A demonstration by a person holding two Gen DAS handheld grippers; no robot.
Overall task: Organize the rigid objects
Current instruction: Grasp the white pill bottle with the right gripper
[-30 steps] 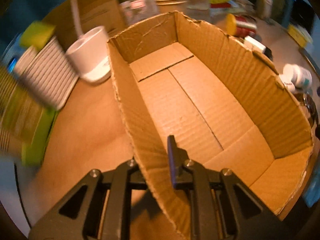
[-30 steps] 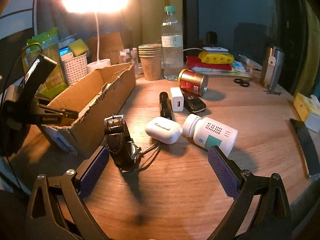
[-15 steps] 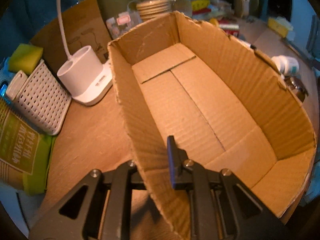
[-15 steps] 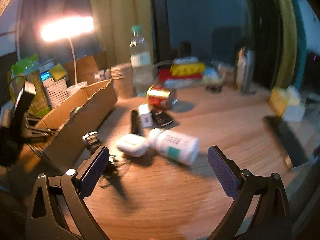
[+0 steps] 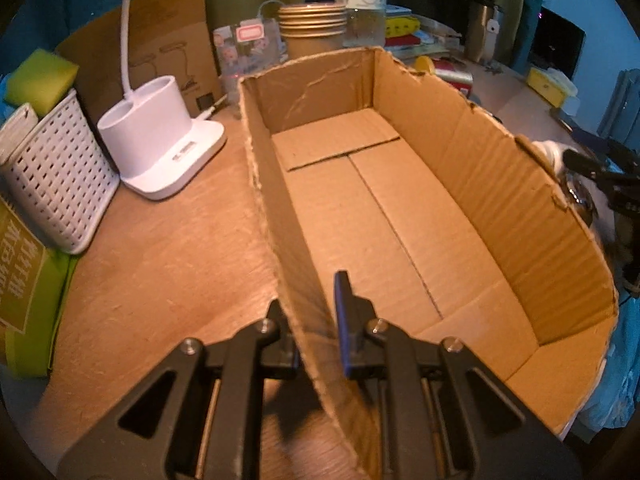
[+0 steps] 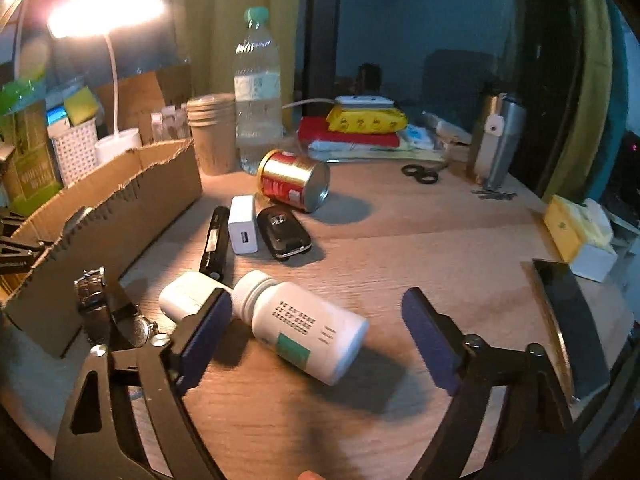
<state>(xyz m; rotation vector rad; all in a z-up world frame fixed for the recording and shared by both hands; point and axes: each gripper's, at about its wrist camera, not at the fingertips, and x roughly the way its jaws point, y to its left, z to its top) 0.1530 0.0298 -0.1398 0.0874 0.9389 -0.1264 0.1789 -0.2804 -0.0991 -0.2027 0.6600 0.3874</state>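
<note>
An open cardboard box (image 5: 500,184) stands with nothing in it. My left gripper (image 5: 316,304) is shut on its near left wall, one finger inside and one outside. In the right wrist view the box (image 6: 120,216) stands at the left. Beside it lie a wristwatch (image 6: 100,300), a white earbud case (image 6: 184,294), a black flashlight (image 6: 216,240), a white charger (image 6: 243,230), a black car key (image 6: 284,232) and a red-gold can (image 6: 294,180). A white pill bottle (image 6: 304,332) lies on its side between the closing jaws of my right gripper (image 6: 316,304); the pads do not touch it.
A white lamp base (image 5: 160,140) and a white basket (image 5: 52,172) stand left of the box. Paper cups (image 6: 212,136), a water bottle (image 6: 258,92), scissors (image 6: 420,172) and a steel flask (image 6: 496,140) line the back. A yellow tissue box (image 6: 576,232) sits far right.
My right gripper has moved forward so the pill bottle now lies between its fingers, and the jaws have narrowed. The left gripper keeps its hold on the box wall.
</note>
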